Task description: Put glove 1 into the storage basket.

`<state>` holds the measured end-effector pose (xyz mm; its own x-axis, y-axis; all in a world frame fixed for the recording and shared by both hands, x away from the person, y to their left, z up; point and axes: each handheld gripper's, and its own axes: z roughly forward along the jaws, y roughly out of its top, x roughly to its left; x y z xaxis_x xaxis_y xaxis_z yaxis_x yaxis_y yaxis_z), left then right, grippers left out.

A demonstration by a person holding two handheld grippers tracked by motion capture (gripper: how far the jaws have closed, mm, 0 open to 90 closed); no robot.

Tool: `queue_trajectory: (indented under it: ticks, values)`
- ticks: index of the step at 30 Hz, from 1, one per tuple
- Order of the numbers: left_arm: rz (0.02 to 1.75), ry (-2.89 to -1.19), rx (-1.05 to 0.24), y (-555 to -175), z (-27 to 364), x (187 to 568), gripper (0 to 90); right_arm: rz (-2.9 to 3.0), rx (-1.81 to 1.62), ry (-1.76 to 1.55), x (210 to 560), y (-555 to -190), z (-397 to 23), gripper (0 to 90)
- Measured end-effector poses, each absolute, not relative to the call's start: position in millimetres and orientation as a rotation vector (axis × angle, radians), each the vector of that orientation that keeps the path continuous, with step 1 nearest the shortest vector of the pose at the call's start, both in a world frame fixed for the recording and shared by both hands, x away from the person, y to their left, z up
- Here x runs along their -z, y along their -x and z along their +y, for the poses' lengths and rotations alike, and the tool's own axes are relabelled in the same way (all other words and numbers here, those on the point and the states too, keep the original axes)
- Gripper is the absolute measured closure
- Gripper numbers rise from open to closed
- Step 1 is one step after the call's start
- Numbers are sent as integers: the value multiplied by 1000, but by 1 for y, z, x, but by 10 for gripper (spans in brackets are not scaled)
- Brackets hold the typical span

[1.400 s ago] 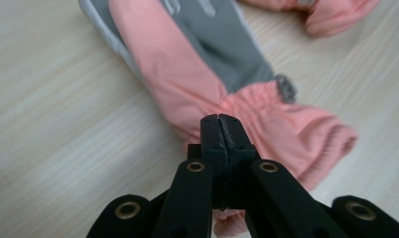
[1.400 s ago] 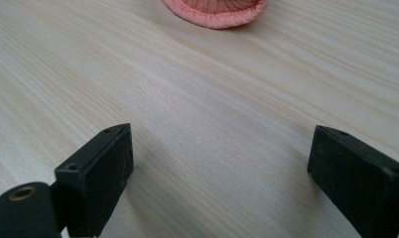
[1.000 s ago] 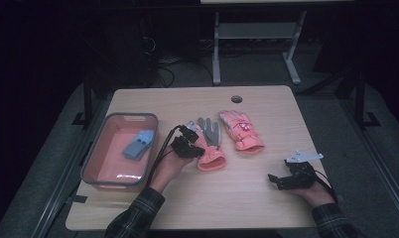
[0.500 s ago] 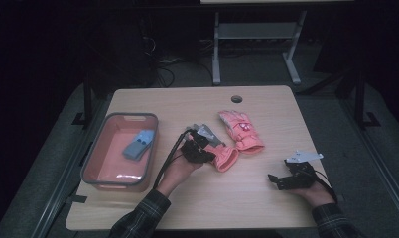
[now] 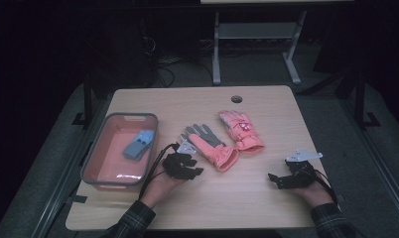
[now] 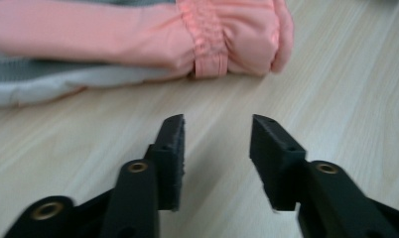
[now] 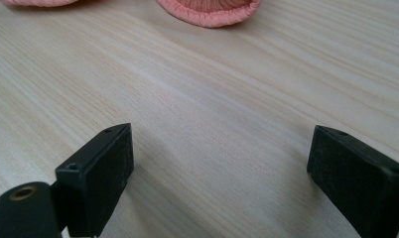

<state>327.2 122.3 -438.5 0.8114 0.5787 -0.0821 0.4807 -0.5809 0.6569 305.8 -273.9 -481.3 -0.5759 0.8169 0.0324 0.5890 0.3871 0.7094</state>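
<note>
Left gripper (image 6: pixel 216 144) just opened, empty; glove (image 6: pixel 138 34) ahead, tray (image 5: pixel 96 153) beside.

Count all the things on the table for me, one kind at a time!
Pink gloves: 2, one palm up showing grey, one beside it
Pink bin: 1
Blue thing inside the bin: 1
Hand-held grippers: 2, left hand-held gripper and right hand-held gripper
Total: 6
</note>
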Motion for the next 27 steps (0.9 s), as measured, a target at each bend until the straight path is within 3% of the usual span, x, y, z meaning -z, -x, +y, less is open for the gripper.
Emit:
queue_trajectory:
  ticks: [4, 9, 16, 22, 27]
  values:
    - [769, -2283, -213, -315, 133, 445, 438, 2344, -982, -1241, 476, -306, -272, 161]
    - [757, -2288, -243, -303, 140, 455, 329, 2350, -1038, -1229, 465, -309, -266, 301]
    - [754, -2314, -259, -295, 149, 464, 170, 2397, -1144, -1182, 447, -316, -249, 639]
    - [719, -2325, -276, -289, 150, 470, 135, 2451, -1197, -1092, 433, -323, -229, 899]
    - [688, -2272, -294, -286, 154, 475, 124, 2480, -1244, -1047, 423, -328, -217, 900]
